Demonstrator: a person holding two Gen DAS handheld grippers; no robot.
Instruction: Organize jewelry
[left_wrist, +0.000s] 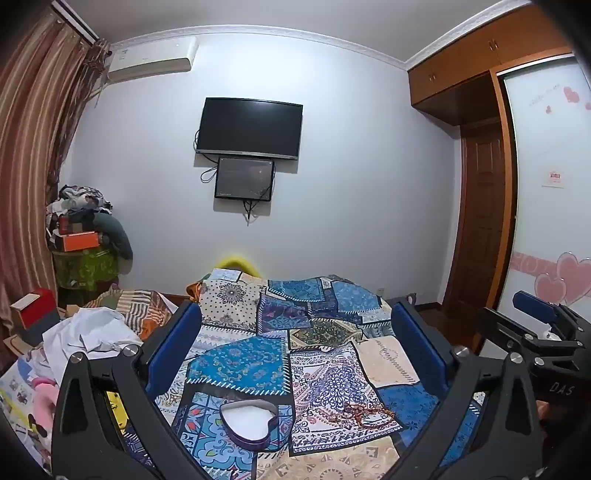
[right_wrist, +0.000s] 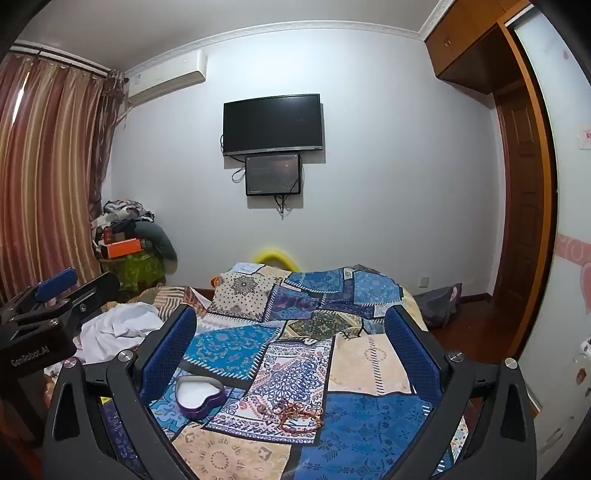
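Observation:
A purple heart-shaped box (left_wrist: 249, 424) with a white lining lies open on the patchwork bedspread (left_wrist: 295, 332); it also shows in the right wrist view (right_wrist: 199, 397). A tangle of red-brown beaded bracelets (left_wrist: 364, 413) lies to its right, seen also in the right wrist view (right_wrist: 295, 415). My left gripper (left_wrist: 295, 321) is open and empty, held above the bed over box and beads. My right gripper (right_wrist: 290, 325) is open and empty, above the beads. Each gripper shows at the edge of the other's view.
White cloth (left_wrist: 92, 332) and clutter lie at the bed's left edge. A pile of boxes and clothes (left_wrist: 85, 229) stands in the far left corner. A TV (left_wrist: 249, 127) hangs on the far wall. A wardrobe and door (left_wrist: 484, 221) are at right.

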